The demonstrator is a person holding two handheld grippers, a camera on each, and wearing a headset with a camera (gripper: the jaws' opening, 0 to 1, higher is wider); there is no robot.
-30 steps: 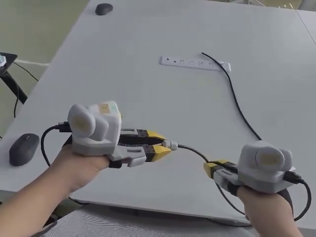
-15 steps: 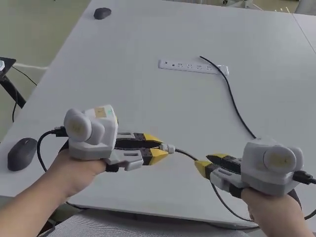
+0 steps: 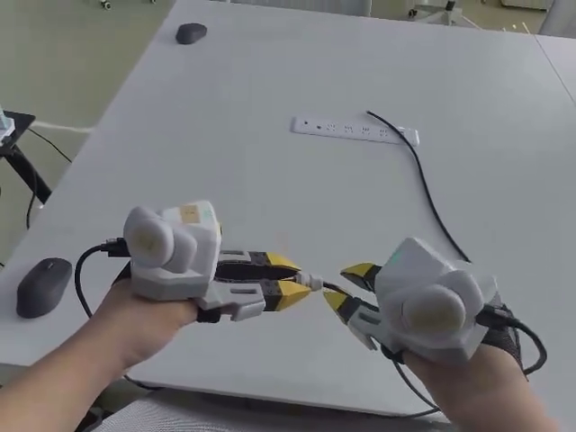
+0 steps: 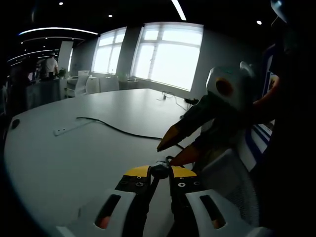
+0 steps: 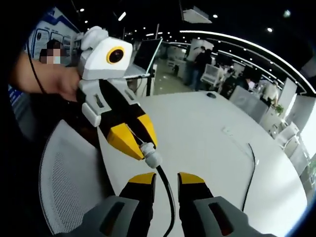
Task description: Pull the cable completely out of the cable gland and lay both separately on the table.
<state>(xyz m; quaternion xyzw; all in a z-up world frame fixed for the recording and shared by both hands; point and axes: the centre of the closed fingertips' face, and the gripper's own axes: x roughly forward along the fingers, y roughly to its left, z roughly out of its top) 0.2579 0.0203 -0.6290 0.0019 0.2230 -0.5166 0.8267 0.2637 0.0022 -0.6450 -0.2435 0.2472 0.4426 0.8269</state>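
Two hands hold grippers low over the near edge of a grey table. The left gripper points right, its yellow-tipped jaws pressed together on a small pale gland, held just above the tabletop. A black cable runs out of the gland's end, seated in it. The right gripper faces the left one, tips just beside the gland. Its jaws are spread, with the cable passing between them, touching neither as far as its own view shows. Farther back on the table lies a white power strip with a black cord. A dark mouse sits at the left edge.
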